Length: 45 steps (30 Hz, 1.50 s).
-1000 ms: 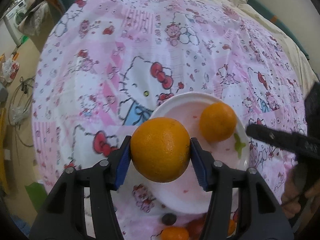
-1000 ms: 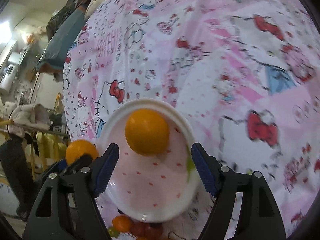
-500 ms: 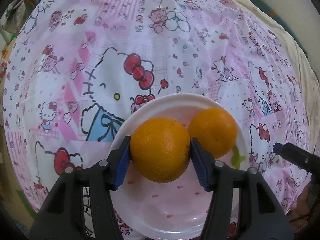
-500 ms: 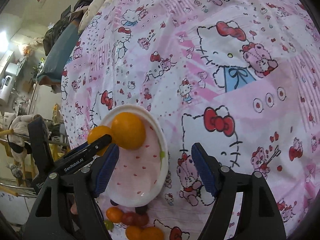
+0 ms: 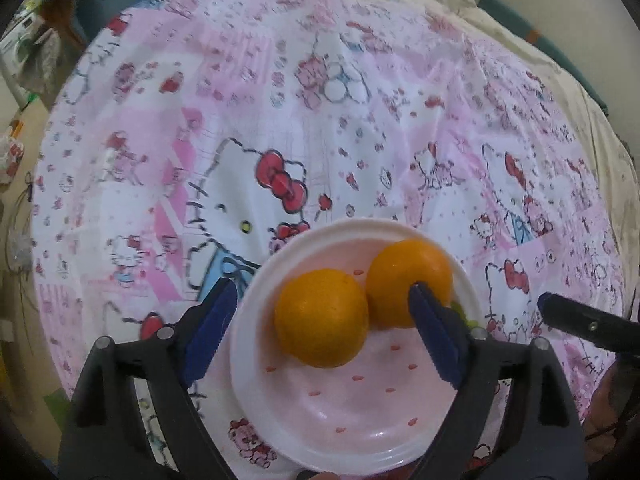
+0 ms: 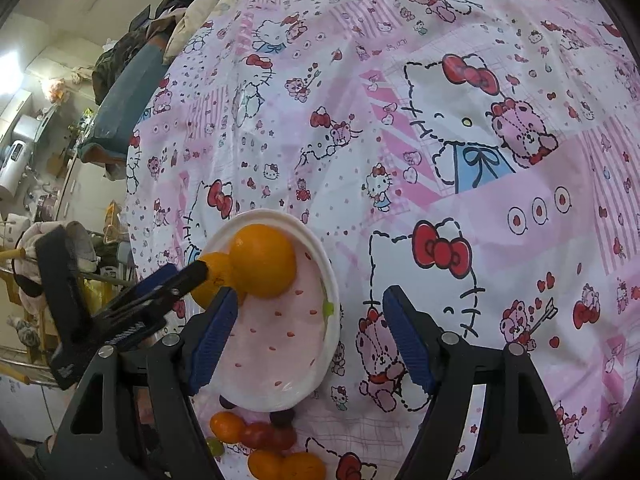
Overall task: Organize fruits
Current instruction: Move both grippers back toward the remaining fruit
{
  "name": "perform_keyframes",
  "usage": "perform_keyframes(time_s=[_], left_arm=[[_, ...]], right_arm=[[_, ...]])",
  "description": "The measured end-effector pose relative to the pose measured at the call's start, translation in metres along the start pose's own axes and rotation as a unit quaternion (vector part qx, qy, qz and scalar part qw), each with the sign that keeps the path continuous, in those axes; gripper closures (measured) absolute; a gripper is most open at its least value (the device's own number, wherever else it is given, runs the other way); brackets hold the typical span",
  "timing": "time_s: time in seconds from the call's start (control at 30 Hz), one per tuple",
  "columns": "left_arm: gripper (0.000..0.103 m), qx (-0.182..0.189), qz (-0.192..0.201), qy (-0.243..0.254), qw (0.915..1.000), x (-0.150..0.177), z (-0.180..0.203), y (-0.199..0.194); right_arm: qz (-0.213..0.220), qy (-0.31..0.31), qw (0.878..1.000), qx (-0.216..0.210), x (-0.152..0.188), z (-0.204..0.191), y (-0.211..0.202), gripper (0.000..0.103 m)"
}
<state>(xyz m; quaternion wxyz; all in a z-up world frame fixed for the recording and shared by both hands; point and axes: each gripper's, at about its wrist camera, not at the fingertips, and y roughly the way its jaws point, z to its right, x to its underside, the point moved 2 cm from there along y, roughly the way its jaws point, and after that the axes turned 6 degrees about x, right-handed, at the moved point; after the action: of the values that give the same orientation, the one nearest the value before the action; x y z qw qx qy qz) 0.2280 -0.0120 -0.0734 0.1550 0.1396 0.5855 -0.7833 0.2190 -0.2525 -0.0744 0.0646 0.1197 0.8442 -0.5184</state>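
The left gripper (image 5: 320,332) has just been opening its jaws. They now stand wide, and the near orange (image 5: 321,317) sits between them on the white plate (image 5: 348,432), free of the blue pads. It rests right against the other orange (image 5: 408,280). The plate lies on the bed (image 5: 280,100), on its pink cartoon sheet, close to the near edge.

The step now looks like letting go and pulling away. To do it well, the left gripper should lift straight up with its jaws kept wide. Its right pad sits in front of the far orange, so a sideways move could bump it and make both roll.

The right gripper (image 6: 308,340) is wide too and holds nothing. It hangs over the plate's right rim. More small fruits (image 6: 264,444) lie in a bunch by the bed's near edge, just past the plate. They probably come next.
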Motion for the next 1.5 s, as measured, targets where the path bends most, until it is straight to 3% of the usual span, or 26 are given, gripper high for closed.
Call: perform_keyframes(time_s=[0.33, 0.5, 0.93, 1.27, 1.4, 1.5], left_arm=[[0.018, -0.004, 0.012, 0.003, 0.9999, 0.031, -0.005, -0.049], [0.018, -0.002, 0.012, -0.002, 0.9999, 0.063, -0.008, -0.074], [0.018, -0.003, -0.05, -0.042, 0.9978, 0.143, -0.011, -0.071], [0.02, -0.004, -0.061, -0.059, 0.9964, 0.148, -0.015, -0.053], [0.033, 0.0, -0.073, -0.065, 0.9952, 0.148, -0.016, -0.047], [0.035, 0.01, -0.089, -0.069, 0.9935, 0.152, -0.015, -0.041]], right_arm=[[0.003, -0.007, 1.0, -0.006, 0.036, -0.006, -0.019, 0.026], [-0.001, -0.01, 1.0, -0.011, 0.065, -0.009, -0.028, 0.026], [-0.03, -0.005, 1.0, -0.009, 0.132, -0.012, -0.024, 0.026], [-0.017, 0.006, 1.0, 0.019, 0.126, -0.01, -0.013, 0.026], [-0.018, 0.009, 1.0, 0.019, 0.124, -0.008, -0.01, 0.026], [-0.021, 0.01, 1.0, 0.018, 0.124, -0.009, -0.009, 0.026]])
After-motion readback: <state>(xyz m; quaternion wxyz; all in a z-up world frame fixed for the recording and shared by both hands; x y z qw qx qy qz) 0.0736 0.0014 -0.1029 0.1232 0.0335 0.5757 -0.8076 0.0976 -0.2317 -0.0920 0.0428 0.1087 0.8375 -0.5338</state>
